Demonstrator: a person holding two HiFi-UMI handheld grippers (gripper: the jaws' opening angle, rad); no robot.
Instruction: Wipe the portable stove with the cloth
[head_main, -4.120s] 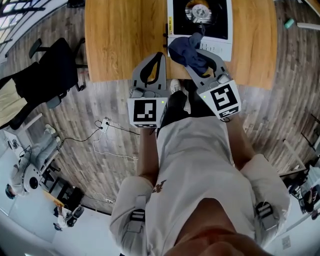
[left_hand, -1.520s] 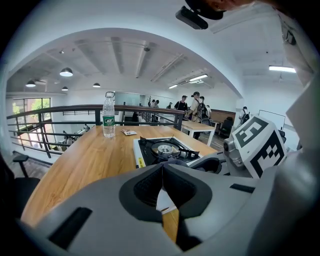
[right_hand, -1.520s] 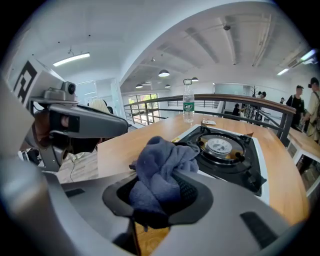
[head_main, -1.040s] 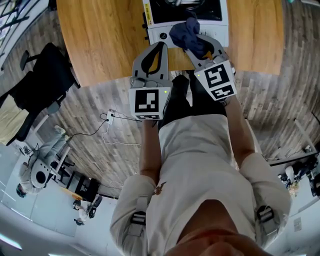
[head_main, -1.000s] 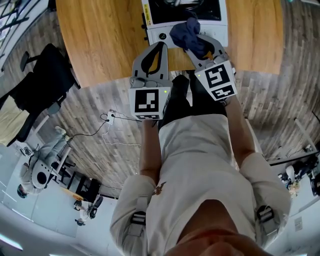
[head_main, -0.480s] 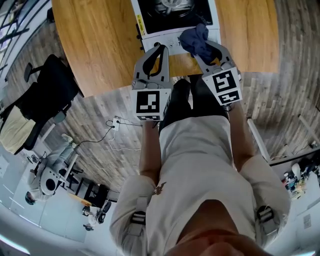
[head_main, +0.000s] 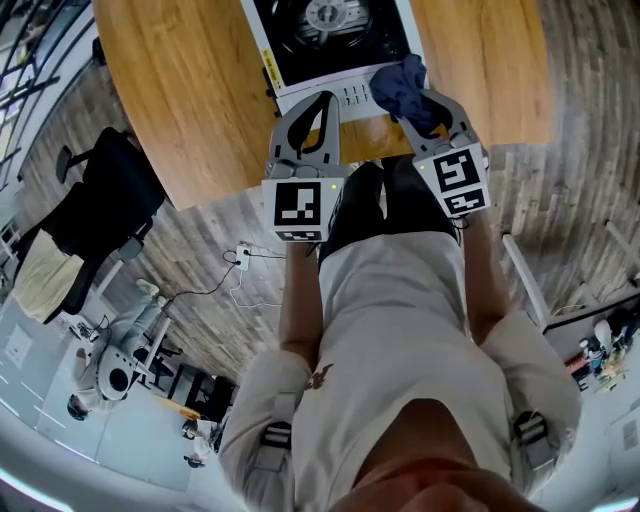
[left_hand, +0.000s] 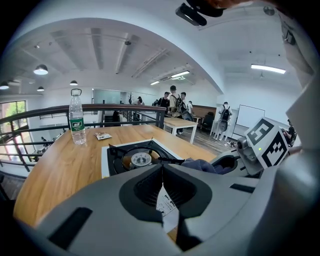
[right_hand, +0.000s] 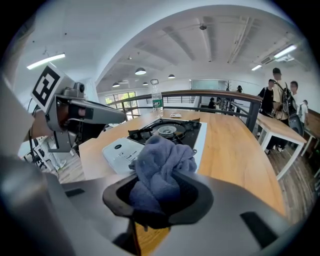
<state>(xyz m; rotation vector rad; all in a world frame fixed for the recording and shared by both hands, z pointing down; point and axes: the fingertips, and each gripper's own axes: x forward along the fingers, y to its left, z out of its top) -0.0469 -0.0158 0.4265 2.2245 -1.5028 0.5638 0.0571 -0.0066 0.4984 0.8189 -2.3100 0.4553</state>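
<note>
The portable stove (head_main: 330, 45) has a white body, a black top and a round burner, and it stands on the wooden table (head_main: 180, 100). My right gripper (head_main: 412, 92) is shut on a bunched dark blue cloth (head_main: 402, 85), held at the stove's near right corner. The right gripper view shows the cloth (right_hand: 160, 162) filling the jaws, in front of the stove's white control panel (right_hand: 117, 150). My left gripper (head_main: 322, 95) is shut with nothing in it, just short of the stove's near edge. In the left gripper view, the stove (left_hand: 137, 160) lies straight ahead.
A water bottle (left_hand: 76, 120) and a small packet (left_hand: 103, 135) stand at the table's far side, by a railing. A black chair (head_main: 100, 200) is on the floor to the left. Cables (head_main: 235, 270) trail on the floor. People stand far behind.
The right gripper has carried the cloth rightward along the stove's front, from the left-middle to the right corner. The head view has shifted, showing more of the stove. The left gripper stays shut.
</note>
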